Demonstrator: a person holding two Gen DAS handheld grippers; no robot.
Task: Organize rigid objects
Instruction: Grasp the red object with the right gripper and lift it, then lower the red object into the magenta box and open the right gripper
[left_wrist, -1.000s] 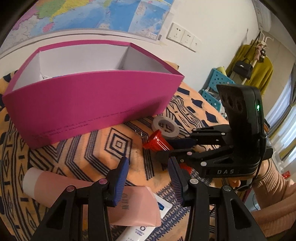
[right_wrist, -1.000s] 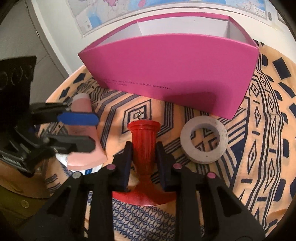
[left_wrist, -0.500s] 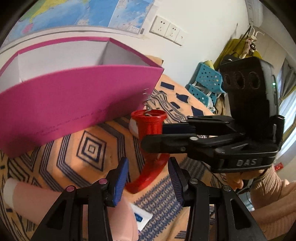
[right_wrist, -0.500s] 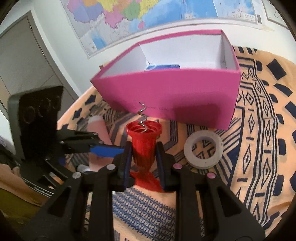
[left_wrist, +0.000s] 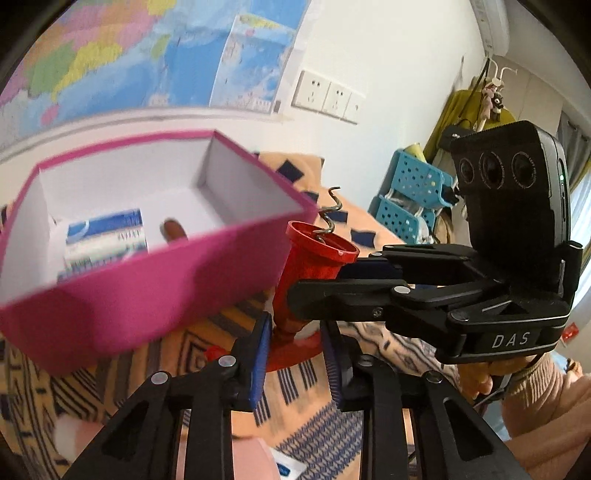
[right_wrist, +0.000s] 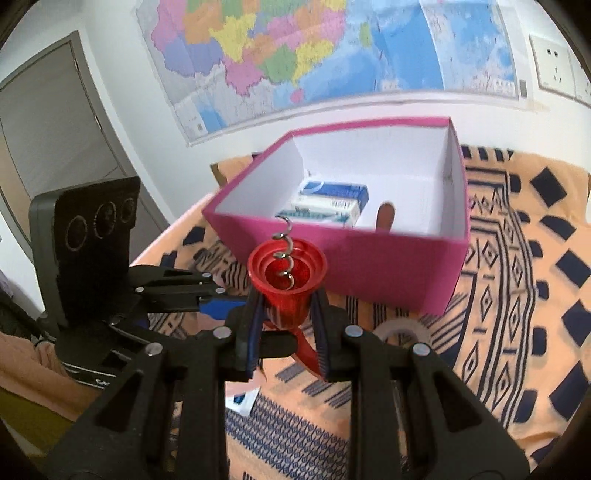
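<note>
My right gripper (right_wrist: 286, 332) is shut on a red corkscrew (right_wrist: 287, 284) with a metal spiral, held in the air in front of the pink box's near wall. The corkscrew also shows in the left wrist view (left_wrist: 314, 266), with the right gripper (left_wrist: 369, 284) clamped on it. The pink box (right_wrist: 406, 273) has white inside walls and holds blue-and-white cartons (right_wrist: 328, 203) and a small brown object (right_wrist: 386, 216). My left gripper (left_wrist: 295, 362) is open and empty, just below the corkscrew. The box also shows in the left wrist view (left_wrist: 147, 295).
A white tape roll (right_wrist: 402, 330) lies on the orange patterned cloth (right_wrist: 517, 295) in front of the box. A pink tube (left_wrist: 255, 461) and a blue-white packet (left_wrist: 288, 467) lie near the left gripper. Blue baskets (left_wrist: 410, 195) stand beyond the table.
My right gripper has lifted the red corkscrew off the cloth and up toward the box rim. My left gripper has risen too; the box's inside now shows.
</note>
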